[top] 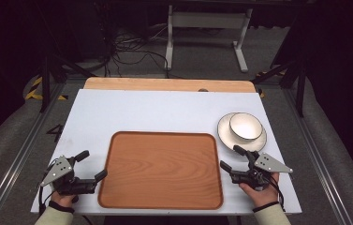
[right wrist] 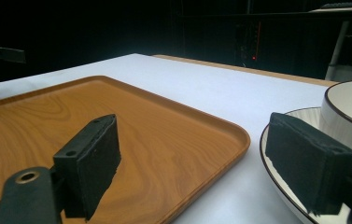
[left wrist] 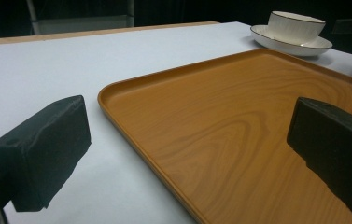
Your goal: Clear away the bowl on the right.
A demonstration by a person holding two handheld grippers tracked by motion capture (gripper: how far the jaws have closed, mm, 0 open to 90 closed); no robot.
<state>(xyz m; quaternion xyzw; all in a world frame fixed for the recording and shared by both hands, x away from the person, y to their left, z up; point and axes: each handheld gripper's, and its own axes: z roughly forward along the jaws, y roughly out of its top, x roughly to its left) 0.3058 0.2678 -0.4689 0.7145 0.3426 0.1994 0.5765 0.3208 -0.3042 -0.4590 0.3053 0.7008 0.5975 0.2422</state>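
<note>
Table (top: pixel 165 110): white top, with a bare wooden strip along the far edge; grey floor around it.
Tray (top: pixel 161 169): wooden, rectangular with rounded corners and a low raised rim; lies flat on the near half of the table, in the middle between the two grippers; nothing on it.
Plate (top: pixel 225 133): white with a thin dark rim; sits on the table just beyond the tray's far right corner, apart from the tray.
Bowl (top: pixel 245 126): white, dark-rimmed, upright; rests on the plate, toward its far right side.
Left gripper (top: pixel 92 165): held in the left hand (top: pixel 62 198) at the near left of the table; jaws spread wide, nothing between them; one jaw over the tray's left rim, the other over the white tabletop to the left of it. In the left gripper view the tray's left edge runs between the two black pads (left wrist: pixel 43 151), with plate and bowl far off at the upper right.
Right gripper (top: pixel 232 158): held in the right hand (top: pixel 261 191) at the near right; jaws spread wide, pinching nothing; one jaw next to the tray's right rim, the other close to the near edge of the plate. In the right gripper view the tray's corner and a strip of bare table lie between the pads (right wrist: pixel 92 163), and the right pad stands in front of the plate's near rim; touching or not, cannot tell.
Background: cables (top: pixel 132 49) on the floor beyond the table, and a white stand (top: pixel 207 28).
</note>
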